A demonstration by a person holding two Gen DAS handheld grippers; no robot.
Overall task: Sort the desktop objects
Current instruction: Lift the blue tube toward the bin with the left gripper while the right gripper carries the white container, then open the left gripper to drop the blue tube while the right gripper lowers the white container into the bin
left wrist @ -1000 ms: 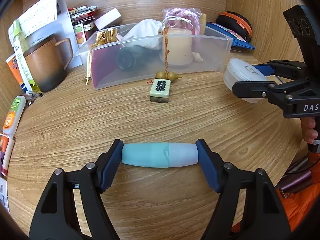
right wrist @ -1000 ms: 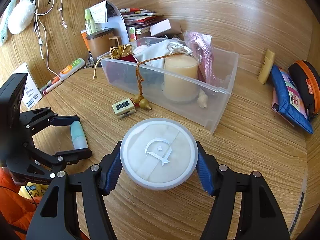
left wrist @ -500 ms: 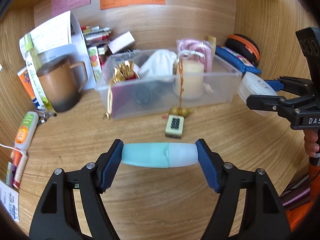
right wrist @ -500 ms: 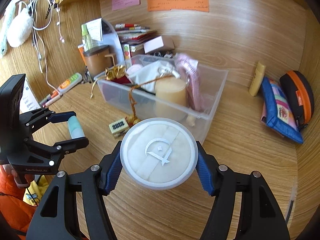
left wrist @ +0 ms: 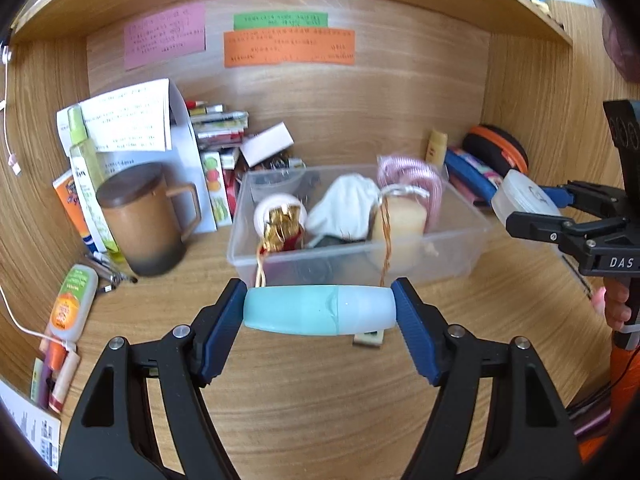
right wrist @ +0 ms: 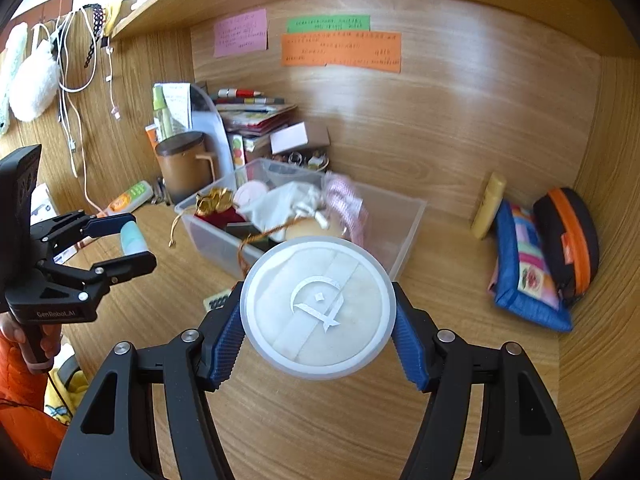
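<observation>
Left gripper (left wrist: 320, 312) clamps the teal tube (left wrist: 318, 310) end-to-end; right gripper (right wrist: 318, 310) clamps the round case (right wrist: 318, 308). Clear bin (left wrist: 460, 248) at 12 o'clock. Risk: the tube slipping; a dangling cord (left wrist: 386, 248) snagging.

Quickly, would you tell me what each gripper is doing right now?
Left gripper: closed on the teal tube.
Right gripper: closed on the round white case.
</observation>
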